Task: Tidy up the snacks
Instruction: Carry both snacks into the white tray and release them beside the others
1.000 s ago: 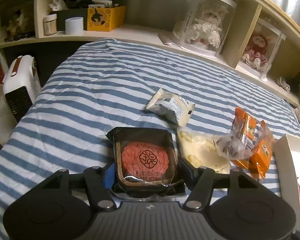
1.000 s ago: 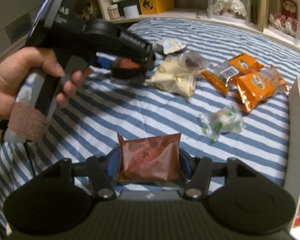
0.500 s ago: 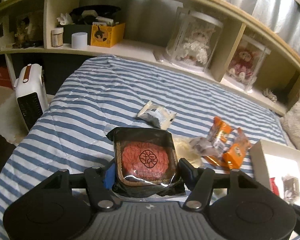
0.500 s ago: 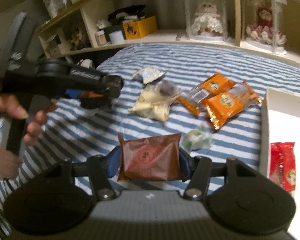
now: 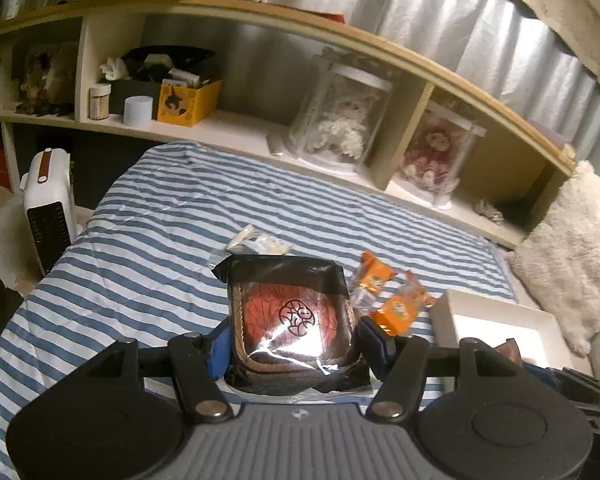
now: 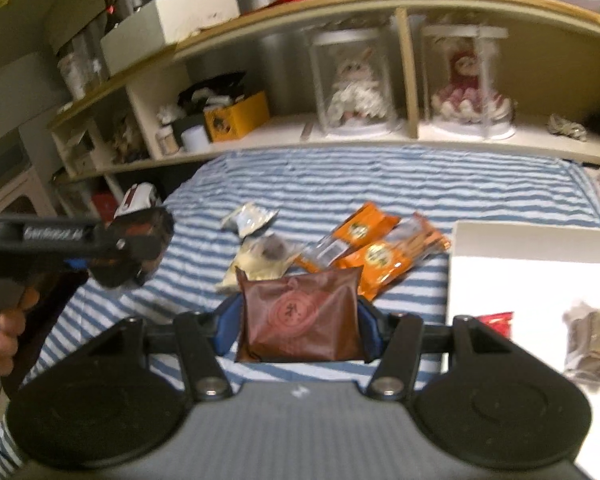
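Note:
My left gripper (image 5: 292, 336) is shut on a black-wrapped red pastry pack (image 5: 290, 312) and holds it above the striped bed (image 5: 160, 248). My right gripper (image 6: 298, 330) is shut on a brown snack packet (image 6: 300, 326), raised over the bed beside the white box (image 6: 520, 280). The left gripper also shows in the right wrist view (image 6: 132, 248), at the left with its pack. Loose on the bed lie orange packets (image 6: 372, 248), a pale yellow bag (image 6: 260, 260) and a small white packet (image 6: 248, 218). The box holds a red packet (image 6: 496, 322) and a clear-wrapped brown snack (image 6: 592, 344).
A long shelf (image 5: 240, 128) runs behind the bed with doll cases (image 5: 344, 120), a yellow box (image 5: 186, 102) and jars. A white heater (image 5: 46, 204) stands on the floor at the left. A fluffy cushion (image 5: 568, 248) lies at the right by the white box (image 5: 496, 320).
Both grippers have lifted higher and tilted up with their packs still held. The right gripper has moved right toward the white box, whose inside now shows more.

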### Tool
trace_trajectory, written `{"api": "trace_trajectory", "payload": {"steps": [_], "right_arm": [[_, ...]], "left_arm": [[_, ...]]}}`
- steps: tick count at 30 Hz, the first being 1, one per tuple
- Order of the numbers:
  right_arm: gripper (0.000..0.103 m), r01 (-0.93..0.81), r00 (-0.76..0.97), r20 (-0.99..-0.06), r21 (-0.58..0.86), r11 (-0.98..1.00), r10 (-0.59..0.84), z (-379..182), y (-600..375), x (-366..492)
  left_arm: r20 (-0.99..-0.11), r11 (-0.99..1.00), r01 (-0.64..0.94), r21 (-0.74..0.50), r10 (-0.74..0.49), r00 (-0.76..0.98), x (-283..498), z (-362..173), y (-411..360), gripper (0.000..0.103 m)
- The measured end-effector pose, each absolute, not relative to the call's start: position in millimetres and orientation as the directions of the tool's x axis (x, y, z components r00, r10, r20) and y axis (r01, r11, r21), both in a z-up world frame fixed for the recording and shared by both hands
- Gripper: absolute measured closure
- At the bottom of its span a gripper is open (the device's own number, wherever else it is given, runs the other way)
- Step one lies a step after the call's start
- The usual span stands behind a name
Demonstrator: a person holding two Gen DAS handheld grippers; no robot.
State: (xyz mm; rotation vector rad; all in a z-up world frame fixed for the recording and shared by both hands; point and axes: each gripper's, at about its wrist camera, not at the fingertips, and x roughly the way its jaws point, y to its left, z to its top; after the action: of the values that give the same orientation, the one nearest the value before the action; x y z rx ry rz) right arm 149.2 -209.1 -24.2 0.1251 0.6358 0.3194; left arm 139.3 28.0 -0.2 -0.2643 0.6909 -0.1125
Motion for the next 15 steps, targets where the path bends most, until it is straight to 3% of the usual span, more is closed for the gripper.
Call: {"api": "trace_trajectory", "payload": {"steps": [15], "right_arm": [[0.039, -0.165, 0.778, -0.577, 0.193, 0.967, 0.248, -8.3, -266.8, 99.7]], "left_arm": [[-0.590, 0.937, 0.108, -0.333, -0.296, 0.751, 91.5, 9.5, -29.0, 0.038]]}}
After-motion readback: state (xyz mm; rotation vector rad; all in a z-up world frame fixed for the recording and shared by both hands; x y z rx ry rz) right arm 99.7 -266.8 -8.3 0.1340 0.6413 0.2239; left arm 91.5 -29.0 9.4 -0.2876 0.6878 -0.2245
